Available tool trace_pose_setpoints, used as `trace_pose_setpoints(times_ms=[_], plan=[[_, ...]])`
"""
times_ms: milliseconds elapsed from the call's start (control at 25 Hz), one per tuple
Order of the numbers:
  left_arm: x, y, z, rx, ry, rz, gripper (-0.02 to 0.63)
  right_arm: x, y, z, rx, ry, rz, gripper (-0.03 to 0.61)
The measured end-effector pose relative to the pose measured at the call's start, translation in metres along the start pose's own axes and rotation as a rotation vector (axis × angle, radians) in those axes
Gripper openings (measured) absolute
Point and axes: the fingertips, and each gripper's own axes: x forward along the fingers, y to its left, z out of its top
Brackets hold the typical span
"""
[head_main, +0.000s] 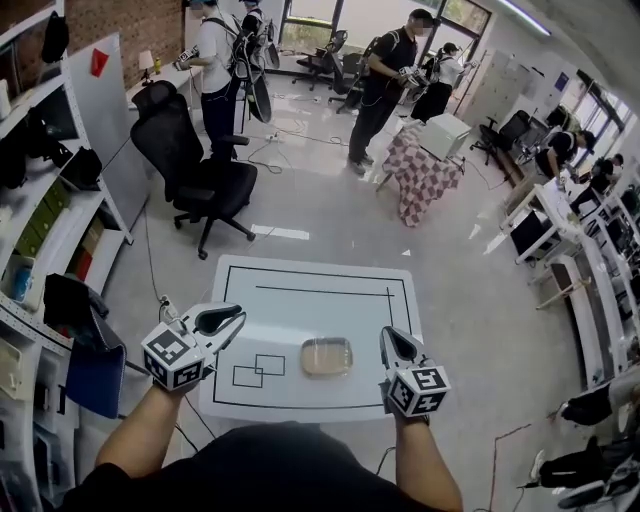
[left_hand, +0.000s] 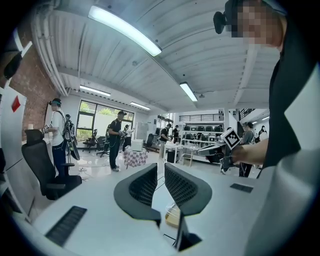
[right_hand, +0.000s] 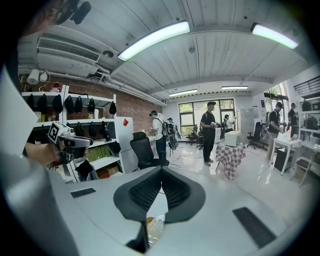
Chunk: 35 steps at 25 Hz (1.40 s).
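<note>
A clear packet with something tan inside (head_main: 327, 356) lies on the white table (head_main: 300, 310), near its front edge, between my two grippers. It shows below the jaws in both gripper views (left_hand: 172, 215) (right_hand: 152, 227). My left gripper (head_main: 238, 318) hovers at the table's front left, its jaws a narrow gap apart (left_hand: 160, 167) with nothing between them. At the front right, my right gripper (head_main: 392, 338) is held just right of the packet, jaws closed tip to tip (right_hand: 160, 172) on nothing. Neither gripper touches the packet.
Black outlines are drawn on the table: a large frame and two small rectangles (head_main: 258, 370) left of the packet. A black office chair (head_main: 195, 170) stands beyond the table, shelves (head_main: 40, 250) run along the left, and several people (head_main: 385, 75) stand farther back.
</note>
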Motion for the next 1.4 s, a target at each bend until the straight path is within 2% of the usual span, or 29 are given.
trace_pose_setpoints(times_ms=[560,1000,1240,1400], plan=[[0.024,0.012,-0.024,-0.033,0.038,0.017,0.063,0.029,-0.023,-0.05,0.091,0.07,0.065,0.032],[0.039,0.008,-0.05,-0.061,0.073,0.018,0.063,0.039,-0.037,-0.111,0.166,0.131,0.102,0.052],[0.054,0.005,-0.063,-0.068,0.091,0.008,0.063,0.047,-0.04,-0.15,0.199,0.187,0.144,0.092],[0.064,0.002,-0.075,-0.058,0.123,-0.002,0.063,0.049,-0.046,-0.171,0.225,0.199,0.138,0.095]])
